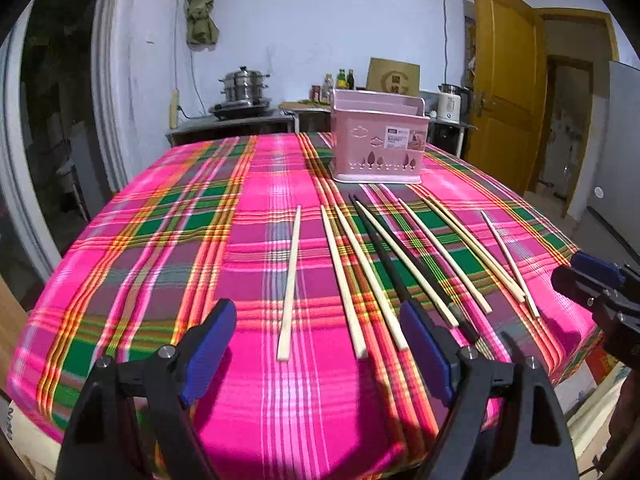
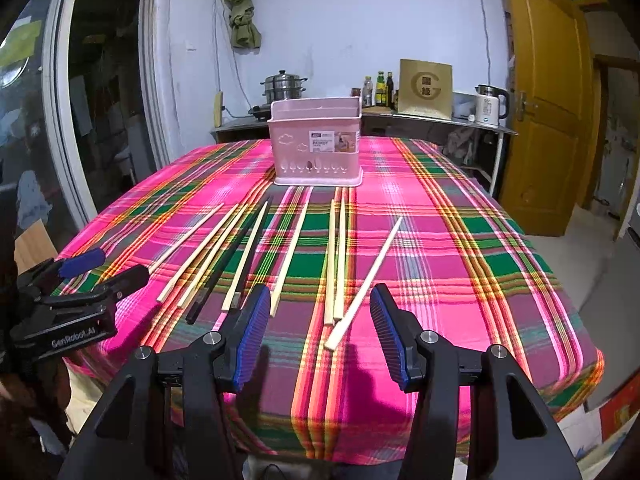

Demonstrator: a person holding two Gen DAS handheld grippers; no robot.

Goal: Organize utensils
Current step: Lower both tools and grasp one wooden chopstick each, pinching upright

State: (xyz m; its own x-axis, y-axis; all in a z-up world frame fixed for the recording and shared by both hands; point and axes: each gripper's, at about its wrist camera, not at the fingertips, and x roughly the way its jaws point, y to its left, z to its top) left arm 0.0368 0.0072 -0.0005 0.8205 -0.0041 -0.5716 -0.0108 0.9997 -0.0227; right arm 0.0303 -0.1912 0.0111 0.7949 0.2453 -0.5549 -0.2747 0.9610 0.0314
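Kitchen-type room, pale blue-white walls; table under a pink/green/orange plaid tablecloth (image 1: 256, 420) fills the lower two thirds of both views.

Left gripper (image 1: 316, 354): bottom centre of its own view, blue pads spread wide, nothing between them, hovering over the near table edge. It also shows at the left edge of the right wrist view (image 2: 106, 266), jaws parted there too.

Right gripper (image 2: 316, 334): bottom centre of its view, jaws wide apart, holding nothing. Its tip pokes in at the right edge of the left wrist view (image 1: 588, 276).

Chopsticks are loose on the cloth, fanned across mid-frame just ahead of both grippers:
- light wooden chopsticks (image 1: 344, 280), several; one lone stick (image 1: 291, 280) sits apart on the left of the fan
- black chopsticks (image 1: 416, 268), a pair, among the light ones near the middle
- in the right wrist view a single light chopstick (image 2: 366, 284) lies diagonally, its near end between the right gripper's pads in frame; a pair (image 2: 335, 260) lies just left of it

Pink utensil basket (image 1: 378, 140) stands upright beyond the chopsticks, upper centre, label facing the cameras; also (image 2: 316, 144).

Background: counter along the back wall with steel steamer pot (image 1: 242, 86) upper left of centre, bottles (image 2: 380, 88), brown cardboard box (image 2: 426, 88), white electric kettle (image 2: 490, 106). Yellow wooden door (image 2: 548, 108) at right, open. Green cloth (image 2: 240, 12) hangs on the wall at top. Dark glass door (image 2: 60, 140) at left.
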